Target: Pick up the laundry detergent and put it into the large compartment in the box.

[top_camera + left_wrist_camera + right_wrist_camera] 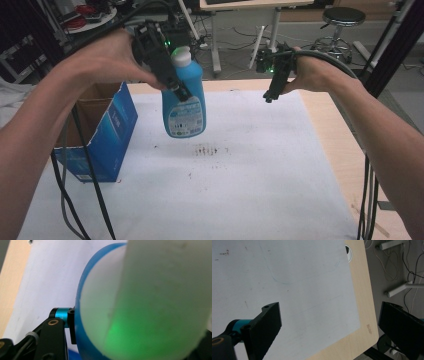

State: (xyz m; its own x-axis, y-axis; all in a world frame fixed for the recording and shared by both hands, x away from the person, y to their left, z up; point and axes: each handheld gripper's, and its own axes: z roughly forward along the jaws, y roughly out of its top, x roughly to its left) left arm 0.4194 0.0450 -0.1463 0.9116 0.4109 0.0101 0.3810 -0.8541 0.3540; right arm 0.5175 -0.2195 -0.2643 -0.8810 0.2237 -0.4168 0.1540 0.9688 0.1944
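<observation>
No wording can be read anywhere; the label (184, 116) on the blue bottle (185, 102) carries print too small and blurred to make out; at nine o'clock from the bottle, the blue side of the cardboard box (107, 132) bears a pale mark and small white print, equally illegible.

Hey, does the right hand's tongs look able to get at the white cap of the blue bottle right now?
Probably yes. The right tongs hang open and empty beside the blue bottle, with only open air between them and the white cap; the left tongs grip lower on the bottle.
</observation>
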